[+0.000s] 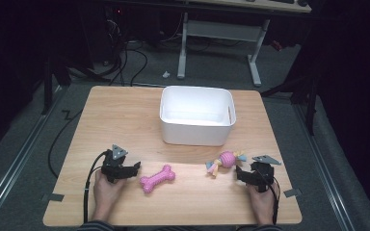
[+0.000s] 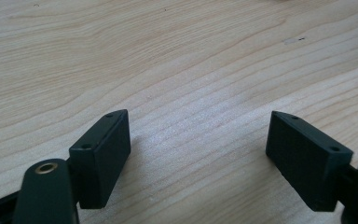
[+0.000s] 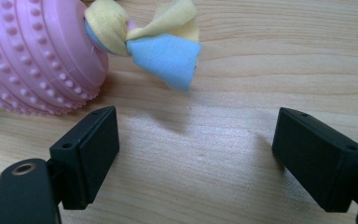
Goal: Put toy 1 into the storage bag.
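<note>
A white rectangular plastic bin [image 1: 197, 121] is seen mid-table on the light wooden tabletop [image 1: 125, 115], nothing blocking the toys — the pink rubber bone [image 1: 157, 178] beside the spread-jawed left gripper [image 1: 136, 167], the studded pink ball with pastel cloth tails [image 1: 226, 159] just ahead of the equally spread right gripper [image 1: 238, 173].

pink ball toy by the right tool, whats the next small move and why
Probably ease the right tool forward and to its left, so the open jaws straddle the pink ball toy. In the right gripper view the toy lies up-left, beyond the jaws, with bare table between them.
</note>
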`<state>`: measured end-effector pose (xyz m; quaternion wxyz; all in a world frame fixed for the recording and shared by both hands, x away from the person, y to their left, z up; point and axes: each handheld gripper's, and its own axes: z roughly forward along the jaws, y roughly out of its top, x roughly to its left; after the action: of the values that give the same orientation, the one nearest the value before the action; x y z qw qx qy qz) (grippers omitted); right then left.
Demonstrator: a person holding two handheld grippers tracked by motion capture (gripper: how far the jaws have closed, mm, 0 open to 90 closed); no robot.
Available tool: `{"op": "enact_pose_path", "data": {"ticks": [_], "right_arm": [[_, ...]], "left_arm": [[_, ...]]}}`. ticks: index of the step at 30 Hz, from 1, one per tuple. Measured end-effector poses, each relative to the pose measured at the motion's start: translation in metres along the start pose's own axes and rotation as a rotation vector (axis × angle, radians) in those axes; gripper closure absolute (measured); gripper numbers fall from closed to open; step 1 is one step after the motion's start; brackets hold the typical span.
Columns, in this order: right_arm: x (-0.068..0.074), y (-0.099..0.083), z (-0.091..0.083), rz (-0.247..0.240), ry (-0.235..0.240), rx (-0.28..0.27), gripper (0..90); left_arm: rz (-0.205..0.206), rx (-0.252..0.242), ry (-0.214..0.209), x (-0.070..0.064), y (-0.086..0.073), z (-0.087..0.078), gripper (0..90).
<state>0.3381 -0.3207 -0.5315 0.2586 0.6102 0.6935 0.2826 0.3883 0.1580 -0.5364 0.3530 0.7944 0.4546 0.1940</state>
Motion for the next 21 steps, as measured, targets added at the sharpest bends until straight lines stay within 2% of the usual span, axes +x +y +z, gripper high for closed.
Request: {"op": "enact_pose_path", "data": {"ticks": [14, 21], "right_arm": [[0.0008, -0.0005, -0.0007, -0.002, -0.006, -0.001, 15.5], [0.0007, -0.0005, -0.0007, -0.003, -0.005, -0.002, 15.7]], "left_arm": [[-0.002, 0.000, -0.005, 0.0004, 0.0000, 0.0000, 22.4], [0.005, 0.006, -0.007, -0.0005, 0.0003, 0.0005, 19.4]]}}
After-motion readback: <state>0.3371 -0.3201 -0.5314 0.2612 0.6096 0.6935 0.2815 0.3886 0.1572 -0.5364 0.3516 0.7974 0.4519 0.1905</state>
